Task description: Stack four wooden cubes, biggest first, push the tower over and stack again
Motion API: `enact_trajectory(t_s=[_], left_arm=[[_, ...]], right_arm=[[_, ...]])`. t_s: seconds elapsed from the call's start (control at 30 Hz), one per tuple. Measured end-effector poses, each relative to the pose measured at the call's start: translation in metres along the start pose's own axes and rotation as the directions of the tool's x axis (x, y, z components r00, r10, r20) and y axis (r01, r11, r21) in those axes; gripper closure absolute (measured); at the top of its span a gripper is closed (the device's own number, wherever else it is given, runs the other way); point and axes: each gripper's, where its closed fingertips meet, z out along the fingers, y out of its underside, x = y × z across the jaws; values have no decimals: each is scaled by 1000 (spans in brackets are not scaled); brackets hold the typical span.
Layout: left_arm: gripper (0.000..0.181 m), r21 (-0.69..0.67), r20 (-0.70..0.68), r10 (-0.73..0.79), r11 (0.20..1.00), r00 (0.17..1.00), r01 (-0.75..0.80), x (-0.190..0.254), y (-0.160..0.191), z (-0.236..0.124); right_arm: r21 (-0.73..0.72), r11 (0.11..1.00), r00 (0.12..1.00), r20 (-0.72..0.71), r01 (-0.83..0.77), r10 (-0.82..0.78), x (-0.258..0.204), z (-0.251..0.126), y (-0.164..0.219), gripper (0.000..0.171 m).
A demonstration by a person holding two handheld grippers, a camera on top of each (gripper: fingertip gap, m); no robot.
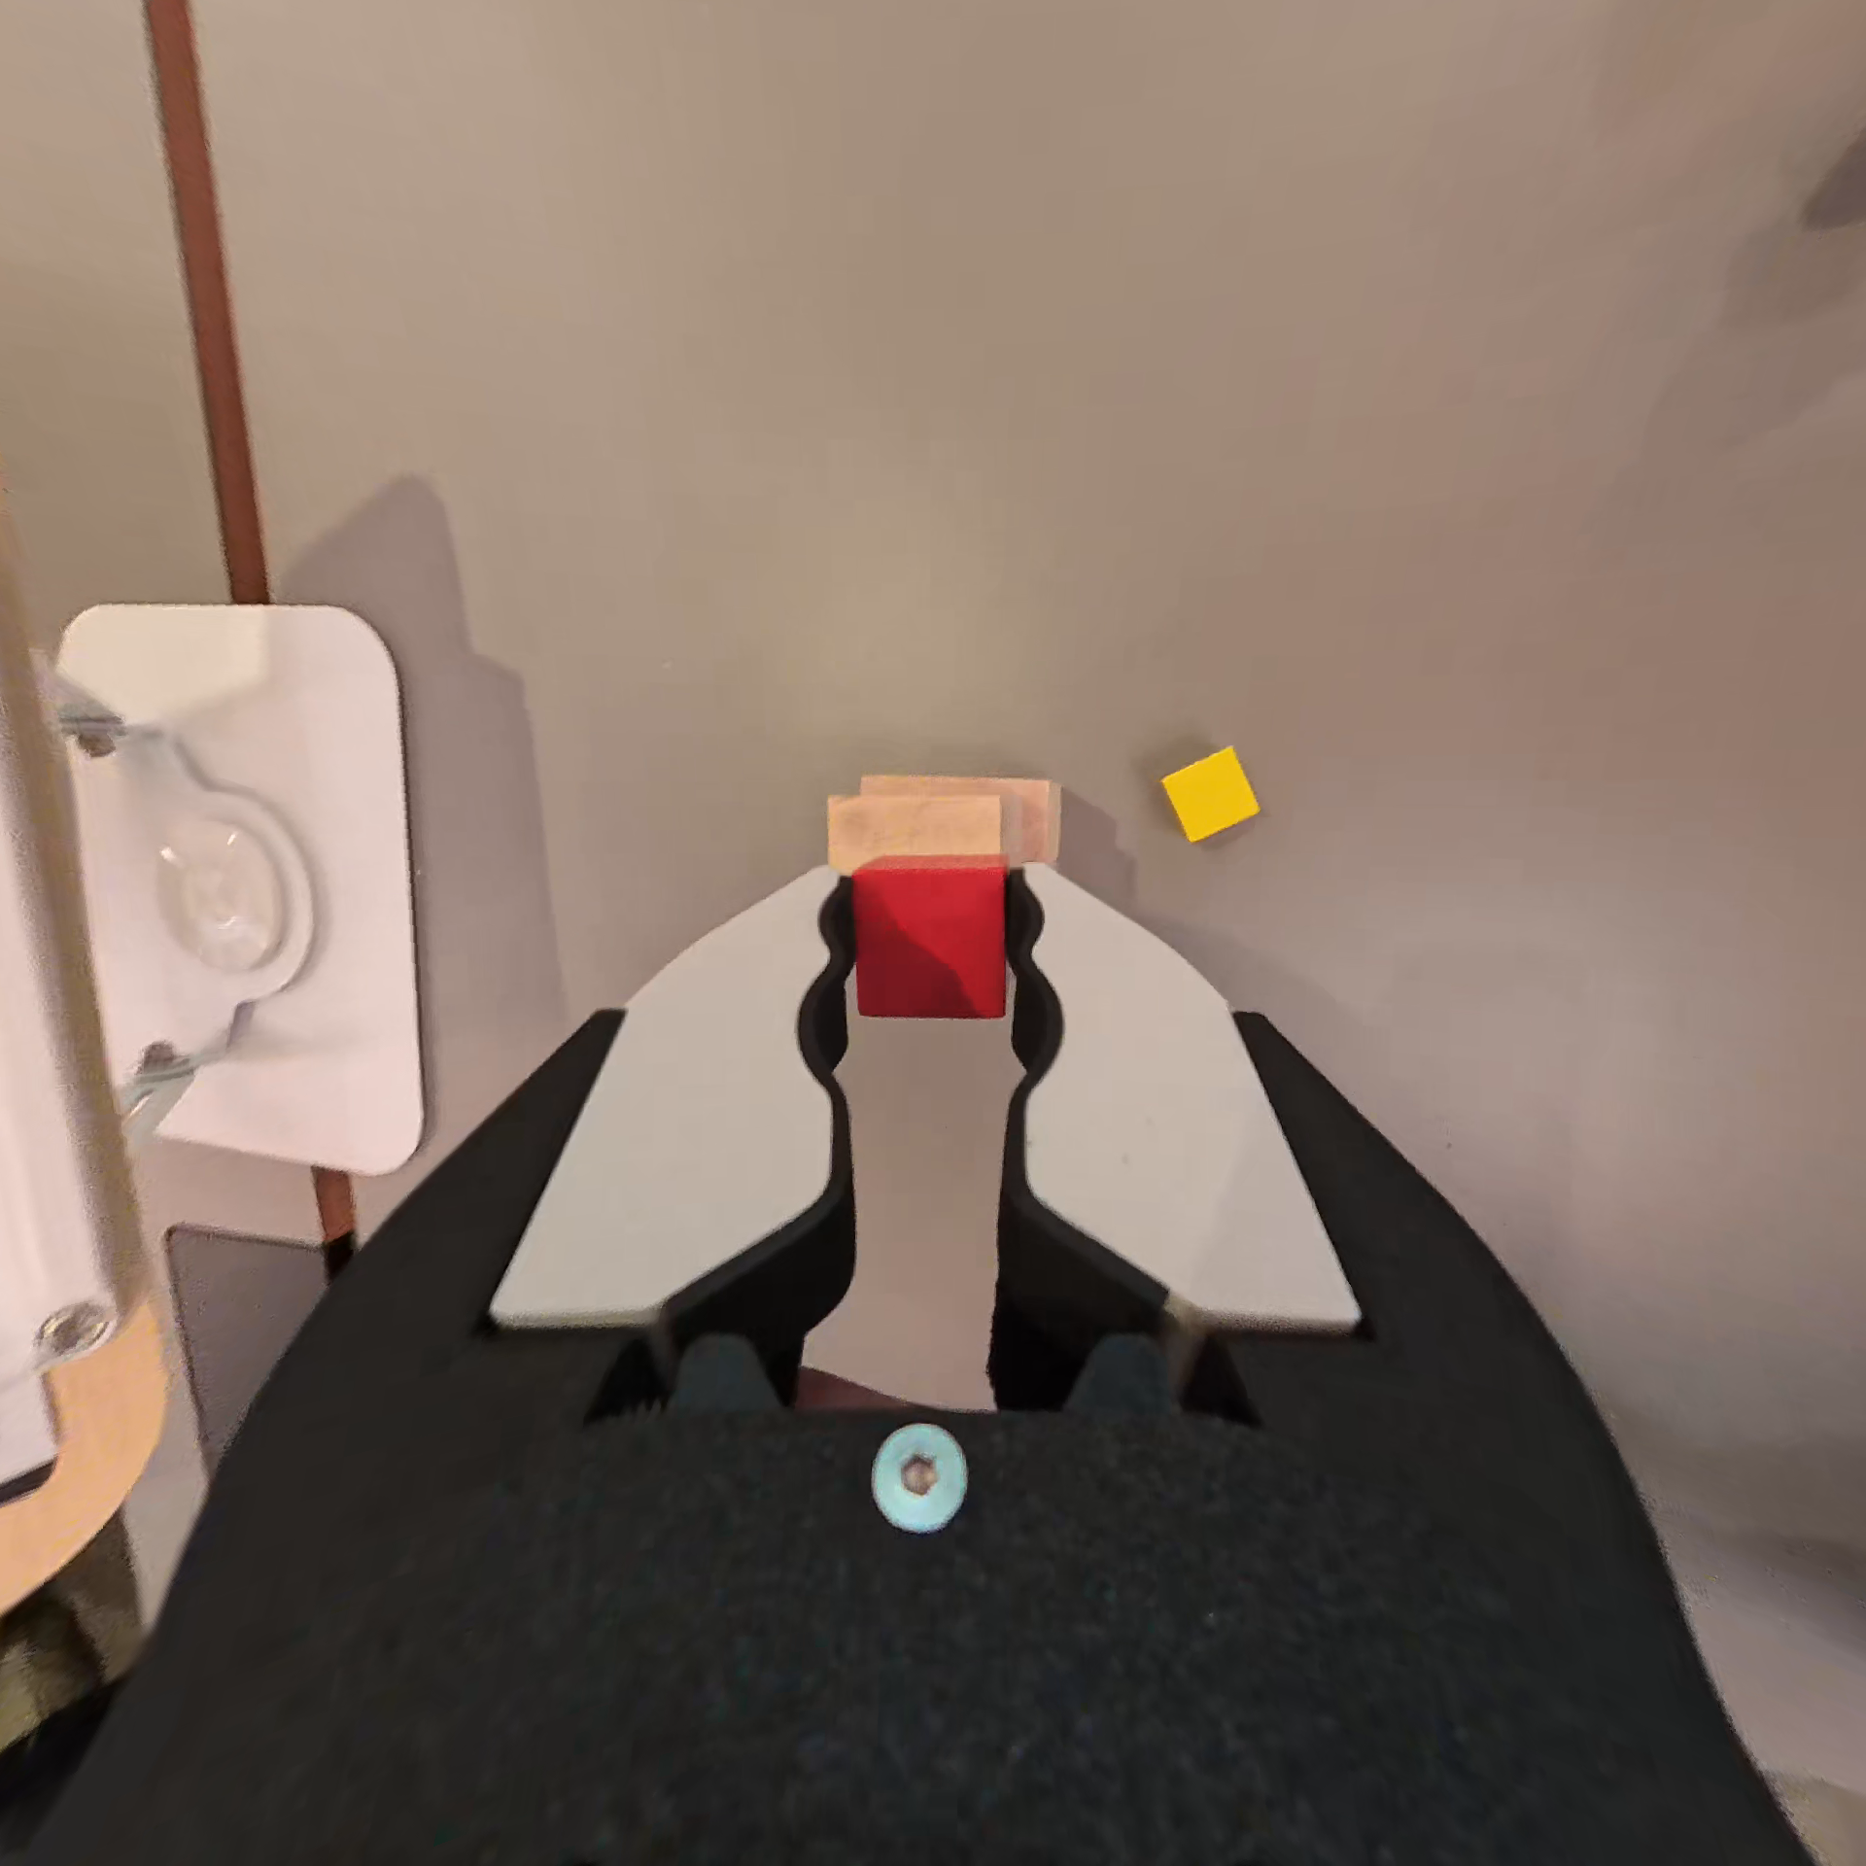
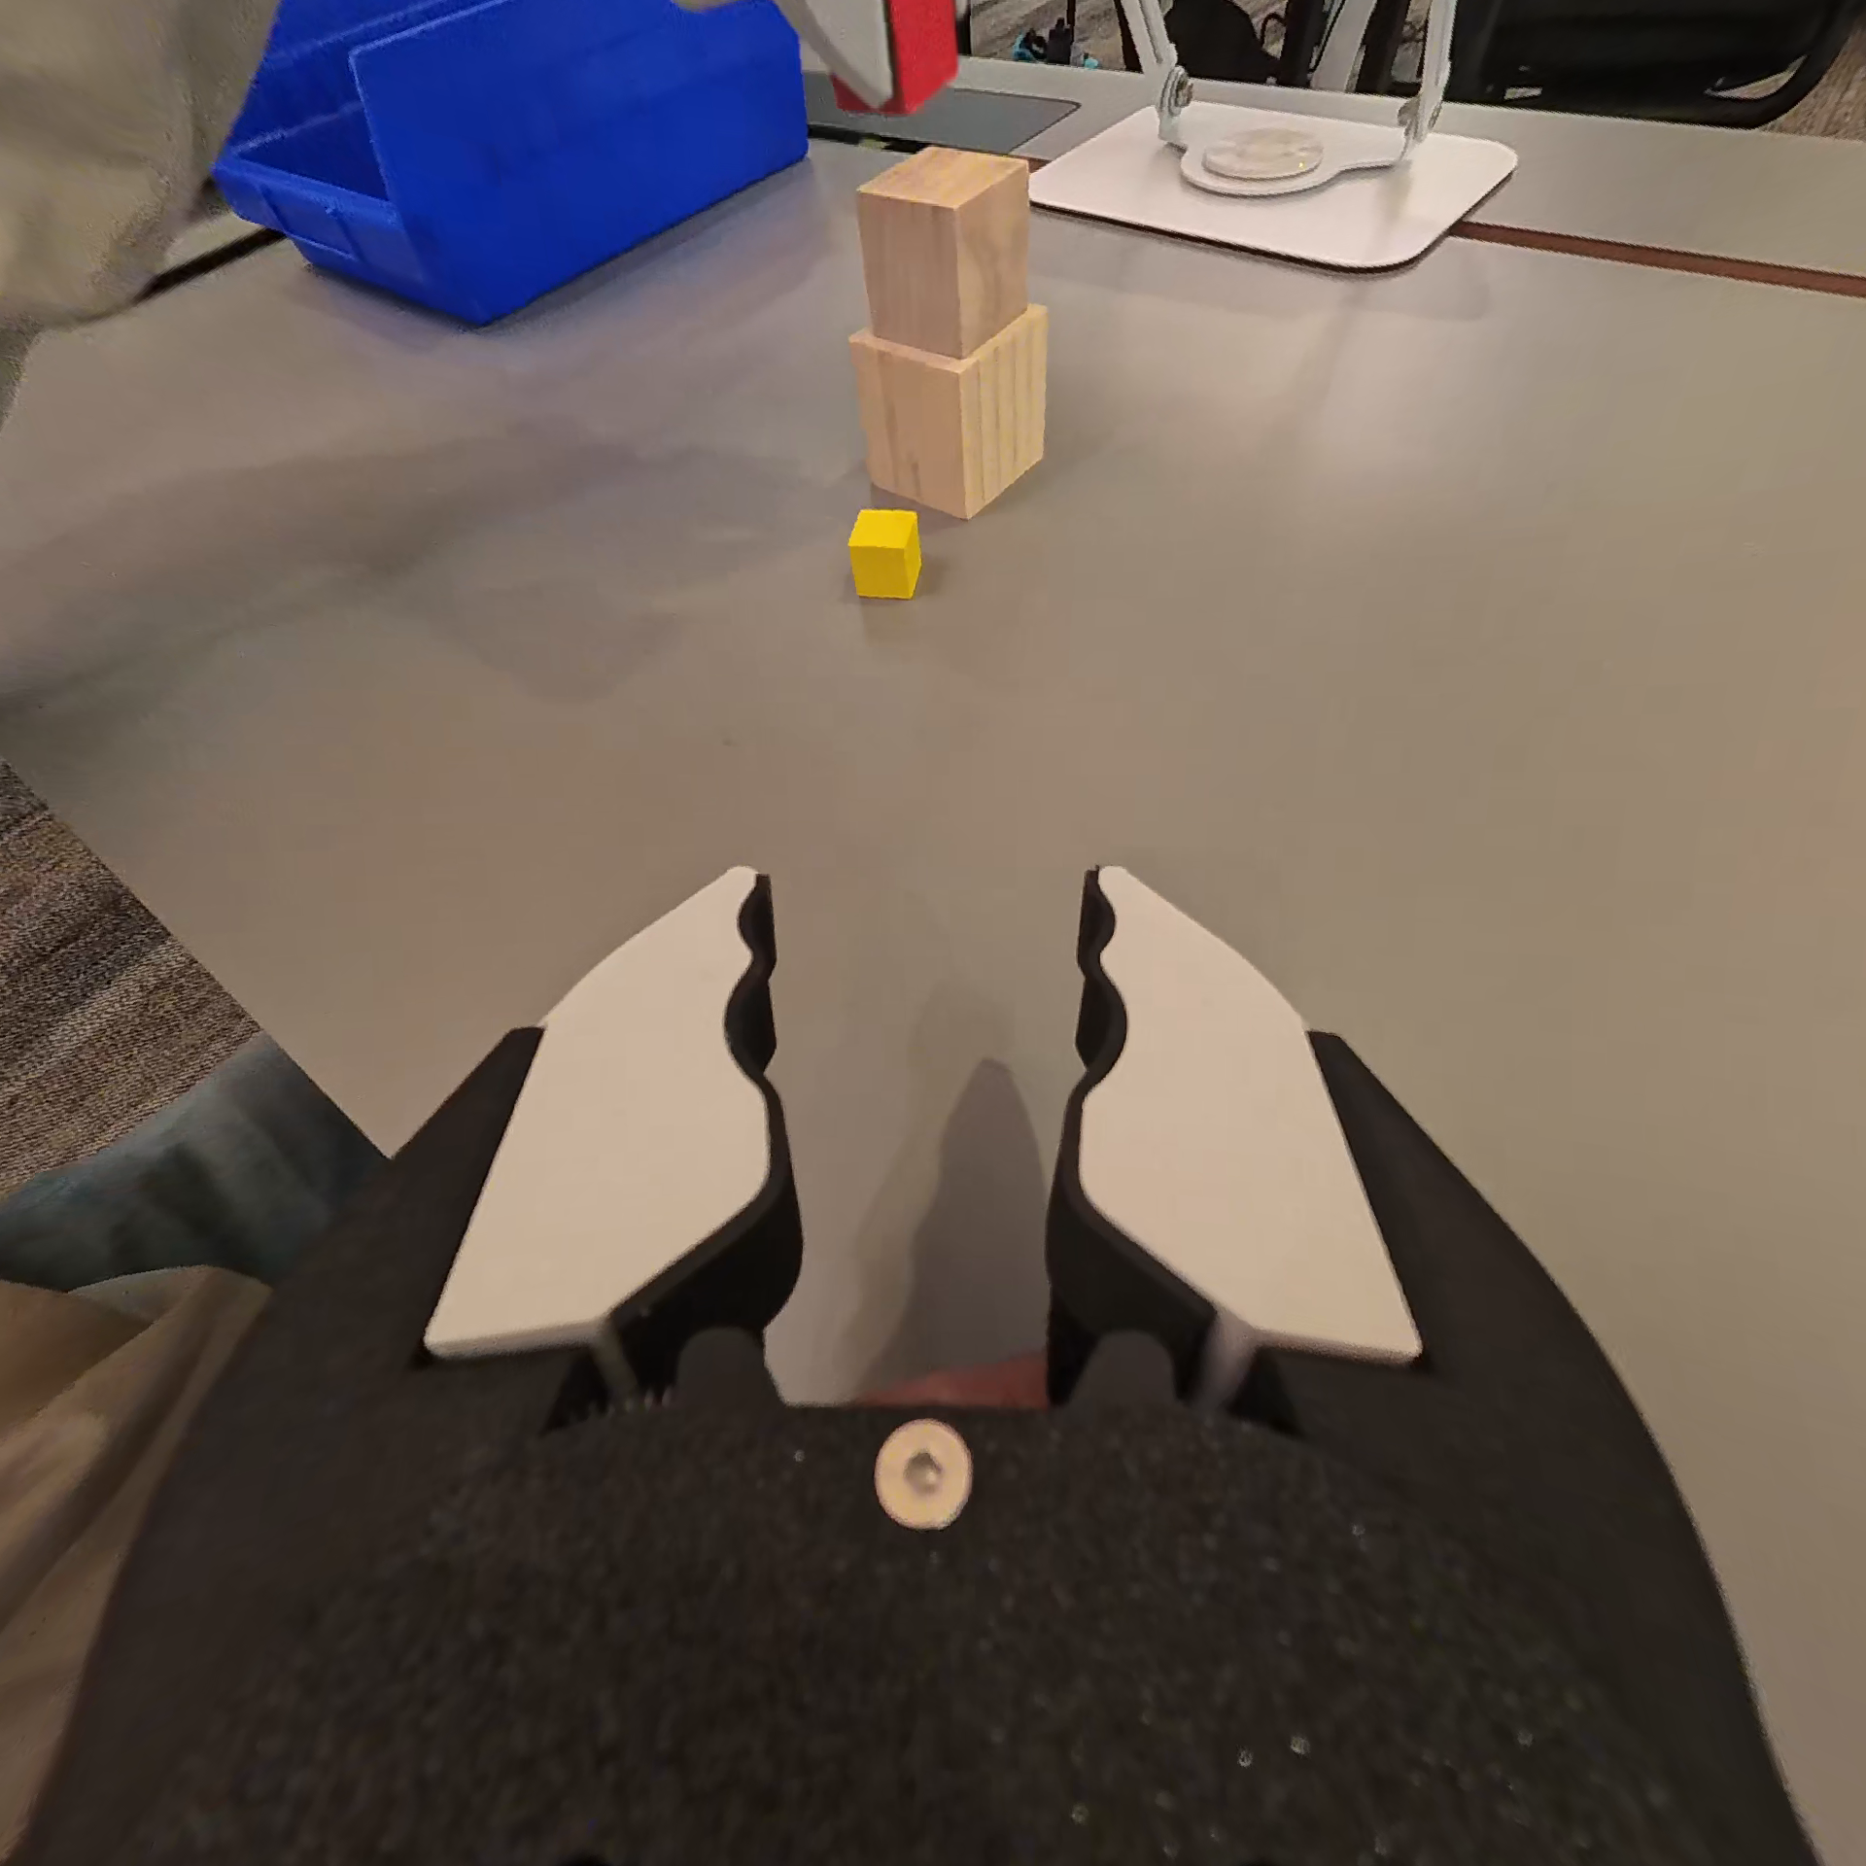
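My left gripper (image 1: 929,909) is shut on a red cube (image 1: 931,939) and holds it in the air, just above the two stacked cubes. In the right wrist view the red cube (image 2: 914,50) shows at the top edge, above the tower. The tower is a smaller plain wooden cube (image 2: 944,247) on a bigger plain wooden cube (image 2: 949,414); from the left wrist view I see their tops (image 1: 914,828). A small yellow cube (image 2: 885,553) lies on the grey table in front of the tower, also in the left wrist view (image 1: 1210,794). My right gripper (image 2: 924,909) is open and empty, well short of the yellow cube.
A blue plastic bin (image 2: 525,151) stands at the far left of the table. A white base plate with a clear stand (image 2: 1272,182) lies at the far right, also in the left wrist view (image 1: 242,878). The table's near-left edge (image 2: 182,969) borders carpet.
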Motion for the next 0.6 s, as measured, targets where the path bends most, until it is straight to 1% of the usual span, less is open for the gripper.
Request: enact_trajectory(t_s=[0.17,0.23,0.3,0.47,0.6], left_arm=[[153,35,-42,-3,999,999,5,-2,-5,8],[153,22,-26,17,1000,1000,-16,-8,-2,9],[153,24,-47,10,1000,999,-9,-8,-1,10],[153,-14,-45,44,999,998,-45,-7,7,19],[151,-7,-42,34,999,999,-34,-9,6,19]], right_arm=[[5,1000,1000,0,-5,5,3,-3,-1,114],[3,1000,1000,5,-9,9,2,-3,0,115],[-4,1000,1000,9,-8,8,1,-2,1,115],[-14,1000,1000,13,-3,4,0,0,3,115],[-20,1000,1000,18,-4,5,-1,0,4,116]])
